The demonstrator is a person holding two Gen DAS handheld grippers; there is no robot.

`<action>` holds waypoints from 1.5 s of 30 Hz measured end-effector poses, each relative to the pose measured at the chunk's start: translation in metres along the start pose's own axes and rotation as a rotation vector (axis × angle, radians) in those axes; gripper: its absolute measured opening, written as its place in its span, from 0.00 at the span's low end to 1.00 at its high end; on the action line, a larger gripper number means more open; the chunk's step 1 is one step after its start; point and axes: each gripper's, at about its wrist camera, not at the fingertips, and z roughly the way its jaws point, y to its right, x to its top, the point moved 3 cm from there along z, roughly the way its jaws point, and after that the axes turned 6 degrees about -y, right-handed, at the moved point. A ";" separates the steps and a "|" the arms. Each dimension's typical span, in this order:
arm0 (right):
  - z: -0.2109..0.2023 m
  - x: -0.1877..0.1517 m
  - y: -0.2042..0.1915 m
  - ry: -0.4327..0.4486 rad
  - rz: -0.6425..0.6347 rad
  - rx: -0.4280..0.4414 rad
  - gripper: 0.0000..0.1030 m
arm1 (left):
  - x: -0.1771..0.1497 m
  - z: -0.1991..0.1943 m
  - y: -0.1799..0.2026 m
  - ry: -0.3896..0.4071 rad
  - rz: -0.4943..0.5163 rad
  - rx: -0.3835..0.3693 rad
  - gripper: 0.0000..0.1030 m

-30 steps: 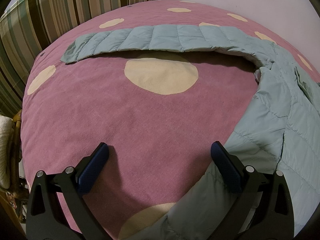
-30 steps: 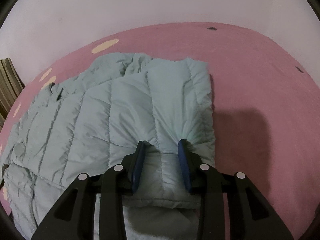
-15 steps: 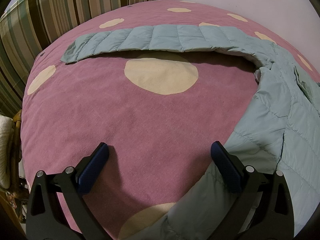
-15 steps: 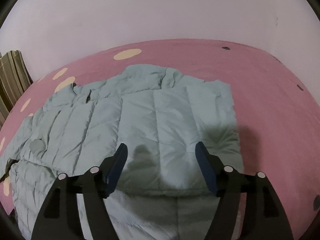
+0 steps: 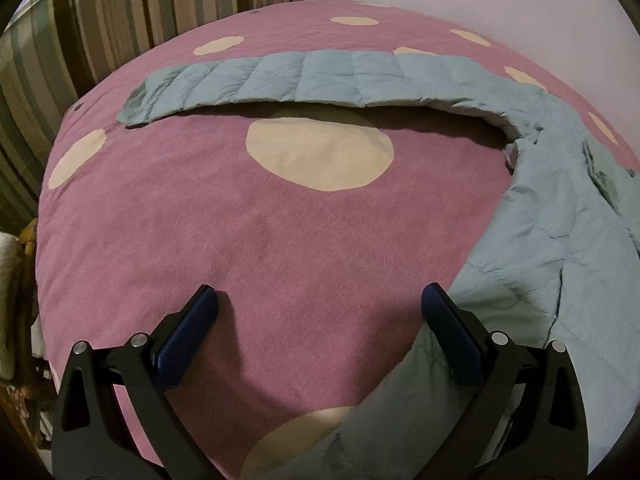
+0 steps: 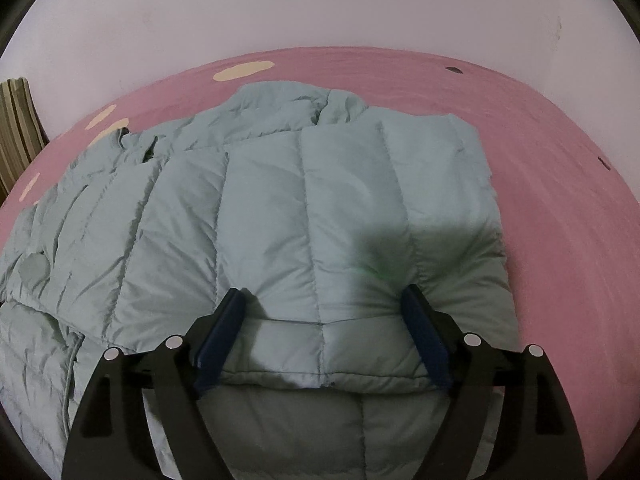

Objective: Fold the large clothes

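Note:
A pale green quilted jacket (image 6: pixel 260 200) lies flat on the pink bed cover (image 6: pixel 560 200). One of its sleeves (image 6: pixel 420 184) is folded over the body, its cuff end nearest me. My right gripper (image 6: pixel 324 294) hovers over that cuff end, its jaws opening; the puffy fabric lies between them but is not pinched. In the left wrist view the other sleeve (image 5: pixel 320 80) stretches straight out to the left across the bed, and the jacket body (image 5: pixel 560 220) fills the right side. My left gripper (image 5: pixel 319 294) stands open over bare cover, its right finger beside the jacket's edge.
The cover (image 5: pixel 280 240) is pink with large cream dots. A striped fabric panel (image 5: pixel 100 20) rises behind the bed at the far left, and a plain pale wall (image 6: pixel 320 8) runs along the far side. A wicker piece (image 5: pixel 18 264) shows past the bed's left edge.
My right gripper let go of the folded sleeve: its jaws went from pinching the fabric to wide apart, and it drew back a little. The left gripper stayed still.

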 end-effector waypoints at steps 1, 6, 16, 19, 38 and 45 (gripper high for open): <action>0.000 0.000 0.000 0.001 0.001 0.002 0.78 | 0.001 -0.001 -0.003 -0.004 0.004 -0.021 0.98; 0.001 0.001 0.001 0.004 0.001 0.005 0.78 | 0.024 -0.010 -0.038 0.045 -0.070 -0.065 0.98; 0.000 0.000 0.002 0.006 0.001 0.006 0.78 | 0.114 0.036 -0.170 0.081 -0.335 -0.041 0.96; 0.001 0.000 0.002 0.007 0.001 0.006 0.78 | 0.130 0.048 -0.198 0.086 -0.403 -0.056 0.92; 0.000 -0.001 0.003 0.009 0.001 0.004 0.78 | 0.175 0.047 -0.191 0.206 -0.345 -0.152 0.06; -0.001 -0.001 0.004 0.011 0.005 0.010 0.78 | 0.189 -0.013 -0.085 0.310 -0.140 -0.250 0.05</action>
